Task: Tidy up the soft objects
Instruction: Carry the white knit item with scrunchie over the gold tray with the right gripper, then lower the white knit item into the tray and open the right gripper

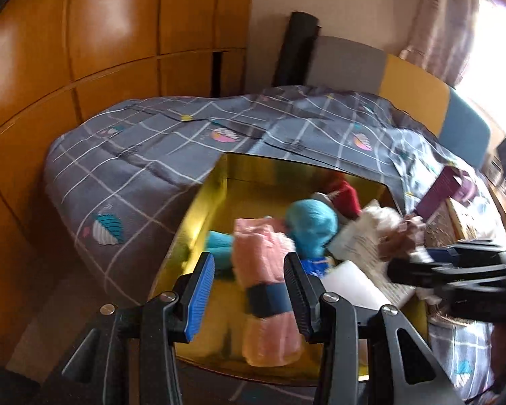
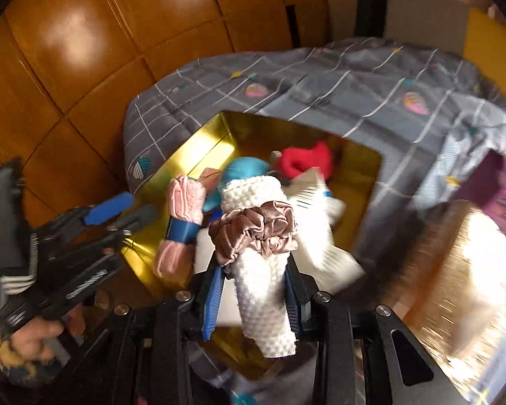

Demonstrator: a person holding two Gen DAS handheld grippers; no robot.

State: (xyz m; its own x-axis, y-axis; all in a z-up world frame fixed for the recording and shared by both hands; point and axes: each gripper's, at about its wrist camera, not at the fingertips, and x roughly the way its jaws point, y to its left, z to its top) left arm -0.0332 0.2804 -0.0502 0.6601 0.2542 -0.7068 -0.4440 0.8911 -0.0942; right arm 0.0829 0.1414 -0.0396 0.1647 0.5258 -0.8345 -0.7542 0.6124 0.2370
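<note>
We note a gold box (image 1: 216, 182) sitting open on a bed covered by a grey checked quilt (image 1: 145, 165), with orange wooden cabinet doors (image 1: 111, 23) behind. Our left claw (image 1: 249, 290) hangs over the near end of the box, fingers spread wide, gripping nothing; between them, lower down, lies a pink rolled towel (image 1: 270, 256) bound by a dark blue band (image 1: 266, 298), resting on the box floor. Beside that roll we see a teal yarn ball (image 1: 312, 227), a red knitted item (image 1: 345, 195) toward the far right corner, and a white flat pack (image 1: 357, 283) near the right wall. Our right claw (image 2: 256, 290) is pinching a white waffle-textured rolled cloth (image 2: 263, 290), which stands up between the blue pads and carries a dusty-pink satin scrunchie (image 2: 256, 229) around its middle. That roll is held above the box's near right portion, over the white pack. In the right wrist view the left claw (image 2: 118, 212) shows at the left edge, over the box's left rim. A purple item (image 2: 496, 182) lies on the quilt to the right, motion-blurred
</note>
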